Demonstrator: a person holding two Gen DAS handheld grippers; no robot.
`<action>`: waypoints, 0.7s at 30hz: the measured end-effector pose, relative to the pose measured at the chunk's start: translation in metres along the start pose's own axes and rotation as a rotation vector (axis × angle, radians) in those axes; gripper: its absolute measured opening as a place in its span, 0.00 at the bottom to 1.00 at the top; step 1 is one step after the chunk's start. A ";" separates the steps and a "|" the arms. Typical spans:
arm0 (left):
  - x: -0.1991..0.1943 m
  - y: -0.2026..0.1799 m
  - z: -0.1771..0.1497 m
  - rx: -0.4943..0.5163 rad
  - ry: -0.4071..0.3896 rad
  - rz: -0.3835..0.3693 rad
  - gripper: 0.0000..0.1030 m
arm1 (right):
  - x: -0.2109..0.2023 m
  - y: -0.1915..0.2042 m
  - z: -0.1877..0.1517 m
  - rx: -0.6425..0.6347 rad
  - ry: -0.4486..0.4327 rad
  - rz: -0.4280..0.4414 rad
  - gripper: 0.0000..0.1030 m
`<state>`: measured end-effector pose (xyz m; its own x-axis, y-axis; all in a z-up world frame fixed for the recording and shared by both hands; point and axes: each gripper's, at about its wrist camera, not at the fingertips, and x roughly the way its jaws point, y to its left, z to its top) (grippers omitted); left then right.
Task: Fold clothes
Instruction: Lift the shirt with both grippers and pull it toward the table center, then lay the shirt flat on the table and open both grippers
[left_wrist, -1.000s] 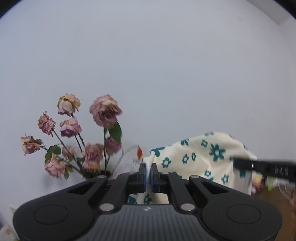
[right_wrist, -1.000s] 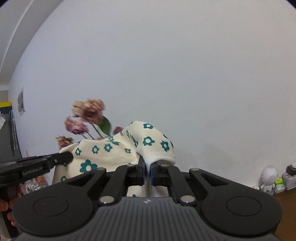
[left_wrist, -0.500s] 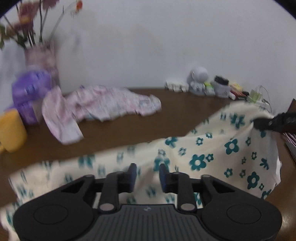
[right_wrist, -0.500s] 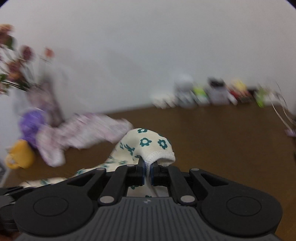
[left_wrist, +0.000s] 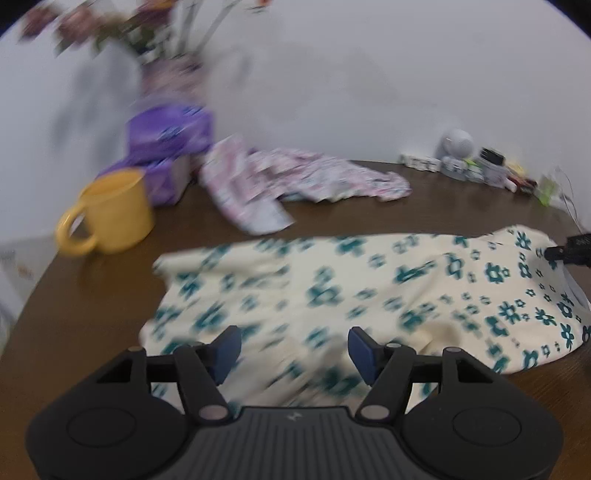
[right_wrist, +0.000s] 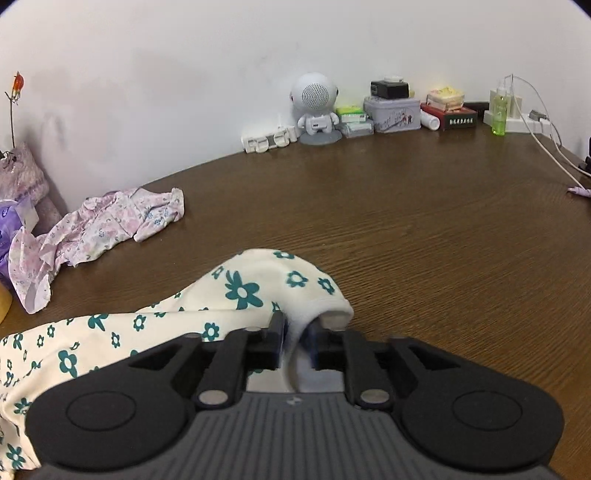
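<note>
1. The cream cloth (left_wrist: 332, 295) with teal flowers lies spread across the near part of the brown table (right_wrist: 424, 229), running from near the mug over to the right.
2. The left gripper (left_wrist: 293, 349) hovers over the cloth's near edge. Its jaws have just been opening and now stand wide apart, with cloth below and between them but neither blue pad pressing on it.
3. The right gripper (right_wrist: 298, 338) is at the cloth's right end, where the hem arches up over its fingers. Its jaws have just been opening too; a fold of the cloth (right_wrist: 243, 291) still hangs in the gap between them, and the pads stand a little off it.
4. In the left view the tip of the right gripper (left_wrist: 570, 251) shows at the far right edge, touching the cloth's raised corner.
5. A pink flowered garment (left_wrist: 295, 177) lies crumpled at the far left of the table, well apart from the cream cloth.
6. A yellow mug (left_wrist: 110, 214) stands left of the cloth, handle turned to the left, with purple packs (left_wrist: 166, 147) just behind it.
7. A vase (left_wrist: 173, 74) of dried roses stands behind the packs against the white wall; it is blurred.
8. Along the far wall stand a white robot figure (right_wrist: 316, 107), a tin (right_wrist: 391, 112), small boxes and a green bottle (right_wrist: 498, 110), with a white cable (right_wrist: 546, 136) trailing to the right.
</note>
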<state>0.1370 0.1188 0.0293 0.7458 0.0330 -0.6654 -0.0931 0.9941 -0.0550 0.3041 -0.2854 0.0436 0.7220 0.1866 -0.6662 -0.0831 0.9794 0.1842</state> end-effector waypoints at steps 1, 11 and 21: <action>-0.003 0.008 -0.005 -0.028 0.006 0.000 0.61 | -0.007 -0.001 -0.004 -0.016 -0.014 0.013 0.40; -0.022 0.027 -0.045 -0.126 0.025 -0.048 0.70 | -0.068 -0.017 -0.080 -0.154 -0.032 0.113 0.53; -0.009 0.002 -0.043 -0.047 -0.004 0.044 0.56 | -0.063 -0.016 -0.101 -0.181 -0.045 0.089 0.49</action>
<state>0.1019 0.1156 0.0027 0.7427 0.0768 -0.6652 -0.1566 0.9858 -0.0611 0.1910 -0.3048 0.0096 0.7358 0.2734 -0.6196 -0.2674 0.9578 0.1050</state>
